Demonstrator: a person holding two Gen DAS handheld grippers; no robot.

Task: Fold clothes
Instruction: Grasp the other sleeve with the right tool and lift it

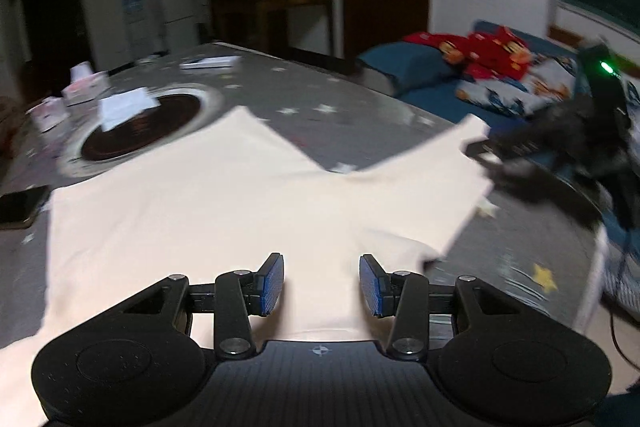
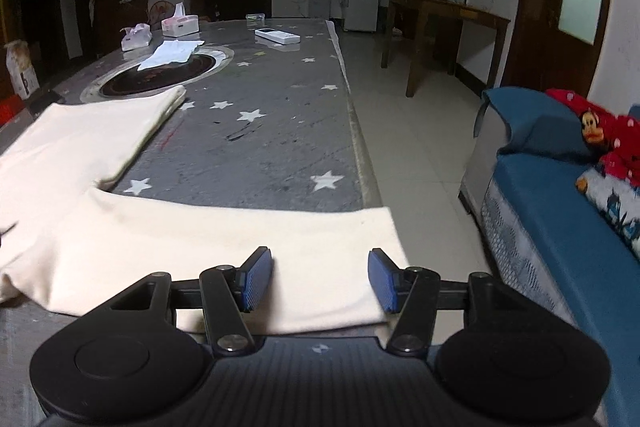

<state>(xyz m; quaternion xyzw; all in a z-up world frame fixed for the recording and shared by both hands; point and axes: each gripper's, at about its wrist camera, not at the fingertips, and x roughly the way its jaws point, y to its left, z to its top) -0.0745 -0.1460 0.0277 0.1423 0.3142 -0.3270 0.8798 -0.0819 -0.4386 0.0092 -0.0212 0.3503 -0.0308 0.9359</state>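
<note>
Star-printed grey tablecloth [image 2: 272, 147] — soft cream garment [image 1: 192, 219], both grippers [image 1: 322, 285] [image 2: 320, 279] spread apart.

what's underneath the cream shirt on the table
The cream shirt lies spread on the grey star-print table cover. Its sleeve end overhangs the table edge, above the floor. Anything else beneath the fabric is covered and cannot be seen.
</note>
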